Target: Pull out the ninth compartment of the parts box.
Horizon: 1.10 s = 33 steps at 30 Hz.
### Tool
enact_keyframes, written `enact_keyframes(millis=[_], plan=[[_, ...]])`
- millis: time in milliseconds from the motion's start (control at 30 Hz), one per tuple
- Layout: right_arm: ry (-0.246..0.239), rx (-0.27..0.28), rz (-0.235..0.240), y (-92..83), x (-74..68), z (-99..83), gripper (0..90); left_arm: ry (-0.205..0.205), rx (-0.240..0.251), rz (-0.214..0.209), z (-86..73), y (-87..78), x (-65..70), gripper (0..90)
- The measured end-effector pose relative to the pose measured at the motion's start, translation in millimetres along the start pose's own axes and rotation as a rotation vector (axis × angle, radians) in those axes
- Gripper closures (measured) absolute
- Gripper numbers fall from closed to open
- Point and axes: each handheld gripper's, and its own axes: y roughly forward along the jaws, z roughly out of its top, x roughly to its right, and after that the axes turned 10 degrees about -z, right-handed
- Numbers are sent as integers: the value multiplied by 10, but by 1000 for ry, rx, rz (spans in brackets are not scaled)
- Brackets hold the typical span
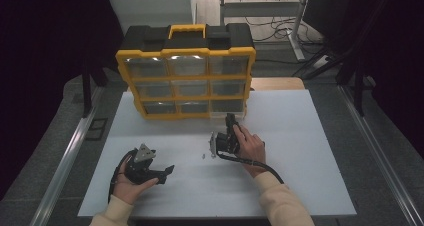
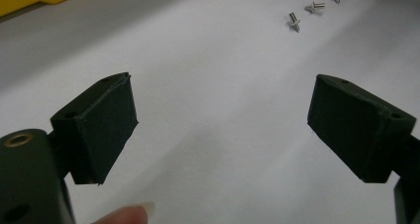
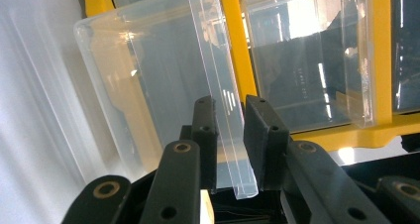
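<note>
Organizer point(image 1: 186, 71) stands upright at the surface's point(image 1: 300, 136) far edge; our right gripper point(image 1: 231, 122) meets its bottom-right drawer. Left gripper point(image 2: 223, 120) spread, rivets point(image 2: 293, 21) ahead. Right gripper point(image 3: 230, 140) pinches the clear drawer's point(image 3: 218, 85) front lip, drawer straight ahead.

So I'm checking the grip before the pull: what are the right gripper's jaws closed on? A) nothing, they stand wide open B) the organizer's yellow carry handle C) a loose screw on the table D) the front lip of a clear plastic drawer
D: in the right gripper view the right gripper has its two black jaws either side of the clear drawer's front lip, at the yellow organizer; the screws lie apart on the table.
</note>
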Motion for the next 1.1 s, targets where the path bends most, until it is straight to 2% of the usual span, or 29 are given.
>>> enact_keyframes(millis=[67, 100, 167, 367, 400, 433, 500, 533, 667, 700, 733, 800, 833, 867, 1100], plan=[[7, -4, -1, -21, -10, 6, 758, 1, -1, -1, 0, 1, 0, 119], [8, -1, 21, -24, -5, 7, 758, 1, 0, -2, 0, 2, 1, 119], [1, -4, -3, -46, -6, 9, 757, 2, -1, -2, 1, 3, 5, 119], [2, 0, 0, -91, 3, 6, 757, 2, 1, -3, 2, -2, 7, 119], [6, 5, 54, -91, 22, 4, 758, 2, 1, -3, 2, -2, 8, 119], [24, 34, 58, -75, 8, -7, 757, 3, 0, -2, 3, -3, 9, 119], [24, 35, 57, -95, 12, -7, 757, 3, 0, -3, 3, -3, 11, 119], [6, 5, -1, -135, 8, 4, 757, 3, 0, -3, 4, -3, 11, 119], [1, -2, 6, -188, 23, 10, 756, 4, -1, -3, 4, -1, 13, 119], [7, 5, 38, -188, 32, 6, 756, 4, 0, -3, 4, -2, 13, 119], [27, 38, 60, -170, 27, -6, 756, 4, -1, -3, 5, -1, 15, 119], [29, 31, 62, -186, 30, -7, 756, 5, -1, -2, 4, -1, 17, 119], [4, -13, 17, -232, 38, 7, 756, 6, -2, -2, 4, 0, 18, 119], [10, -2, 5, -227, 29, 2, 756, 5, -1, -2, 4, 0, 18, 119], [15, -7, 15, -252, 23, -17, 752, 5, -2, -1, 4, 0, 18, 119]])
